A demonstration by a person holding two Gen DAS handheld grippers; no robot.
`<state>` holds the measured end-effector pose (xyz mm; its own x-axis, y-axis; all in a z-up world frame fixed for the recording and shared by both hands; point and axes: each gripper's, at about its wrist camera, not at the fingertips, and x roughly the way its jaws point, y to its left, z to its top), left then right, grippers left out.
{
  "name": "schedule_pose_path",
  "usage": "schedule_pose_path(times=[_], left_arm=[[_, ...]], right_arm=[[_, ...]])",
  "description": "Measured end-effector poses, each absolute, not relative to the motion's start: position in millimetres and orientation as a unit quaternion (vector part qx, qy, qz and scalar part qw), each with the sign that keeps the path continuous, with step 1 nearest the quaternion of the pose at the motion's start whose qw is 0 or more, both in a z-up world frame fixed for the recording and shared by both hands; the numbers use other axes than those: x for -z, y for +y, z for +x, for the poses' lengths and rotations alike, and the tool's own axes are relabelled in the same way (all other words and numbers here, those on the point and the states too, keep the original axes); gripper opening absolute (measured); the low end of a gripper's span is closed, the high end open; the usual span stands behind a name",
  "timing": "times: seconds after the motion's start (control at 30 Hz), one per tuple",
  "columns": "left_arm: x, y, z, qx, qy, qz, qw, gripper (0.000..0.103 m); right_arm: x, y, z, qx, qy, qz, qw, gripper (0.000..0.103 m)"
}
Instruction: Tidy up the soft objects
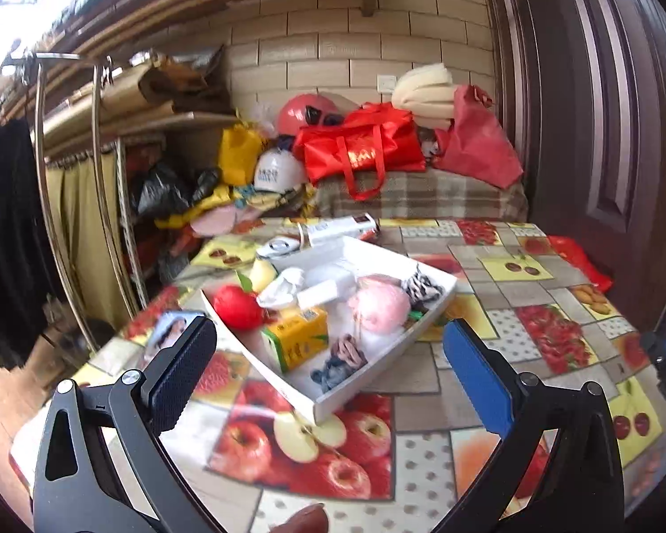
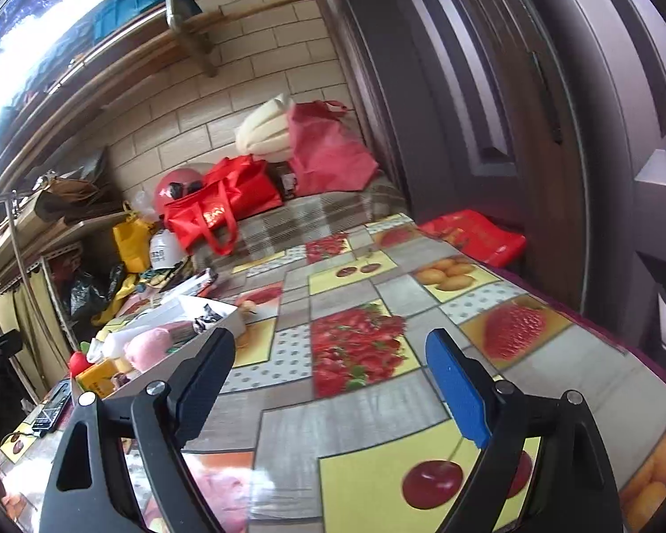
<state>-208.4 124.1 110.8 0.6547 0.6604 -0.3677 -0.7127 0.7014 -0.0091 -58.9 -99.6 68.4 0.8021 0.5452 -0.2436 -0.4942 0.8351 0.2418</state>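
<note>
pink plush, a round ball [image 1: 379,306] of it, sits in the middle of the white cardboard tray [image 1: 333,402] on the fruit-print tablecloth [image 1: 466,266], just beyond my left gripper [image 1: 328,368]. i judge it light and squashy, so it should give under my pads; best taken across its widest part from above, with a gentle squeeze. near it, toward the tray's near corner, lie two fabric scrunchies, one brownish-pink [image 1: 350,351] and one blue-grey [image 1: 331,375]; they look limp and thin, so i would pinch a bunched fold rather than the loop's edge. a zebra-print scrunchie [image 1: 422,286] rests at the tray's far right rim. the red toy apple [image 1: 237,306] on the left and the yellow-green carton [image 1: 295,340] beside it look firmer, and i cannot tell how soft the apple is.

my left jaws stand wide apart, holding nothing and touching nothing, framing the tray's near corner. my right gripper [image 2: 331,382] is also spread wide and empty, hovering over bare tablecloth to the right of the tray, well apart from the plush.
</note>
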Motion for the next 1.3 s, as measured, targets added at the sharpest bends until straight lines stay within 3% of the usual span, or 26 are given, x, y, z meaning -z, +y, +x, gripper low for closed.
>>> schedule_pose_path(times=[0.4, 1.3], left_arm=[[-111.5, 98.8, -207.2, -0.355, 0.224, -0.050, 0.906, 0.103], [-98.9, 101.5, -195.5, -0.355, 0.243, -0.062, 0.901, 0.103]], right_arm=[[-73.0, -99.1, -84.7, -0.128, 0.089, -0.007, 0.988, 0.088], [-72.4, -113.3, -79.6, -0.203, 0.104, 0.028, 0.973, 0.088]])
